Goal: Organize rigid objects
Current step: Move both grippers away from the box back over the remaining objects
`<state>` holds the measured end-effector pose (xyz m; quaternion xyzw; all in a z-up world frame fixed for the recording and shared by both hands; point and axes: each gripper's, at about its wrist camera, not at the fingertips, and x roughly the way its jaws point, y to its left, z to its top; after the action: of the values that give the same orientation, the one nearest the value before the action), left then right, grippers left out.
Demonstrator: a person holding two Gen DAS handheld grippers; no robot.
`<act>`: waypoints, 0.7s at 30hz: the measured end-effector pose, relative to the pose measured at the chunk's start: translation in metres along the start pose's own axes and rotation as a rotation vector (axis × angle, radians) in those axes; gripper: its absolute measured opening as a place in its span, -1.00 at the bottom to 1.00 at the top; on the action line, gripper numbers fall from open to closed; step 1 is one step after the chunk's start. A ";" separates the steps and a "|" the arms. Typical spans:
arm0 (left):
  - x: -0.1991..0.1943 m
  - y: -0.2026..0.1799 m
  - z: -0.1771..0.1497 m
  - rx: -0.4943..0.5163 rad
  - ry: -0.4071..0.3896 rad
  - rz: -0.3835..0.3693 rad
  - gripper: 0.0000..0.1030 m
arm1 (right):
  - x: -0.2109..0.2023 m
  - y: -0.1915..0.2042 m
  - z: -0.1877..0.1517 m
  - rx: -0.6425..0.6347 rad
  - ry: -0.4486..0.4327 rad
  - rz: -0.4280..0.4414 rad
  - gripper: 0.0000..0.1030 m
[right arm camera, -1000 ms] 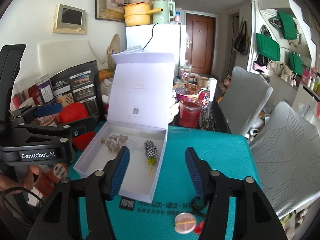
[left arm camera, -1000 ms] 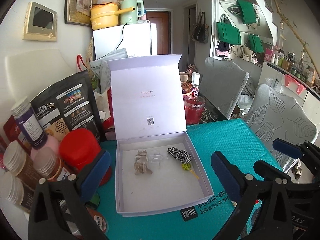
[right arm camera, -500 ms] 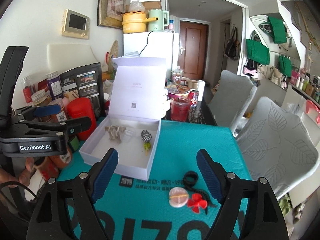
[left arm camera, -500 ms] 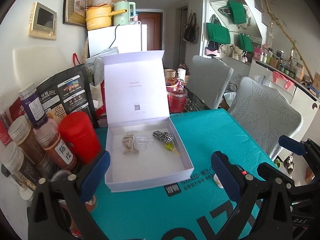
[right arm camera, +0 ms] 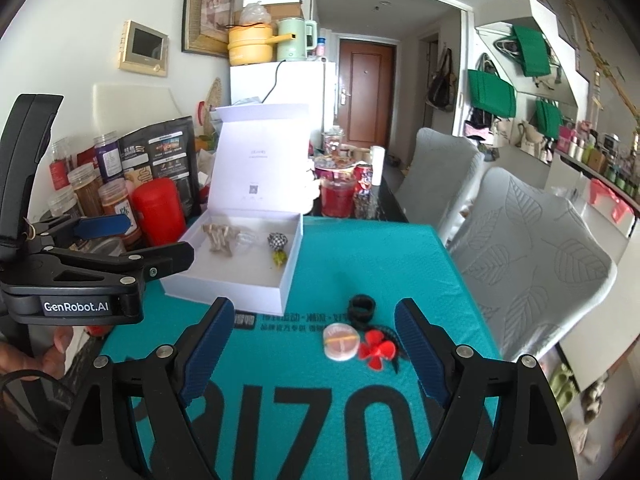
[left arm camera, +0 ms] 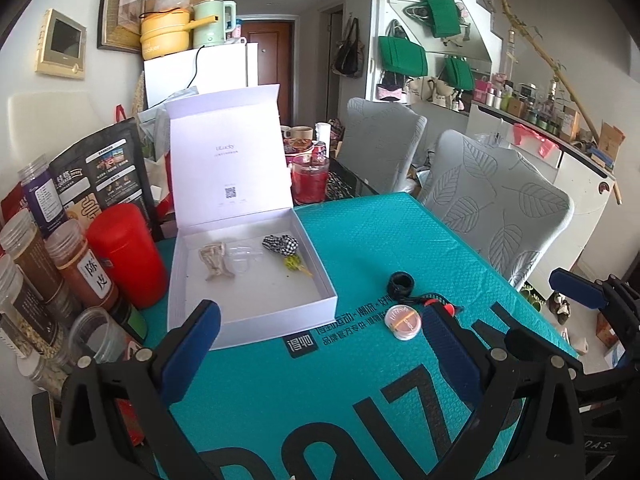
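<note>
A white box (left arm camera: 256, 312) (right arm camera: 240, 286) with its lid up stands on the teal mat (left arm camera: 360, 380). Inside lie a beige claw clip (left arm camera: 216, 260), a clear clip (left arm camera: 244, 258) and a checkered hair tie (left arm camera: 281, 243) (right arm camera: 277, 240). Right of the box, on the mat, are a black ring (right arm camera: 362, 308) (left arm camera: 401, 283), a round pale tin (right arm camera: 341, 341) (left arm camera: 402, 322) and a red propeller-shaped piece (right arm camera: 376, 354). My left gripper (left arm camera: 320, 308) is open before the box's near corner. My right gripper (right arm camera: 315, 306) is open and holds nothing, with the tin and red piece just ahead of it.
Spice jars (left arm camera: 84, 272), a red canister (left arm camera: 128, 256) and a black pouch (left arm camera: 104, 176) crowd the left side. A red drink cup (left arm camera: 310, 180) stands behind the box. Two grey chairs (left arm camera: 500, 208) line the table's right edge. A hand (right arm camera: 52, 356) holds the left gripper.
Both grippers have drawn back from the box, which now looks farther off. The black ring, tin and red piece have come into view. The right jaws have spread wider.
</note>
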<state>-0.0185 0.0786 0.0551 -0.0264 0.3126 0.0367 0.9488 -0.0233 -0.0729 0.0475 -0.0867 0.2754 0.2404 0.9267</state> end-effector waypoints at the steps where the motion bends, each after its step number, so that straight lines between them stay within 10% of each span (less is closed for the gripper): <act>1: 0.001 -0.003 -0.002 0.008 0.001 -0.004 0.99 | -0.001 -0.002 -0.003 0.006 0.003 -0.006 0.61; 21: 0.051 -0.042 -0.029 0.056 0.085 -0.121 0.99 | 0.020 -0.059 -0.051 0.142 0.102 -0.081 0.61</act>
<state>0.0088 0.0370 0.0022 -0.0204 0.3514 -0.0307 0.9355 -0.0033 -0.1306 -0.0045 -0.0439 0.3350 0.1776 0.9243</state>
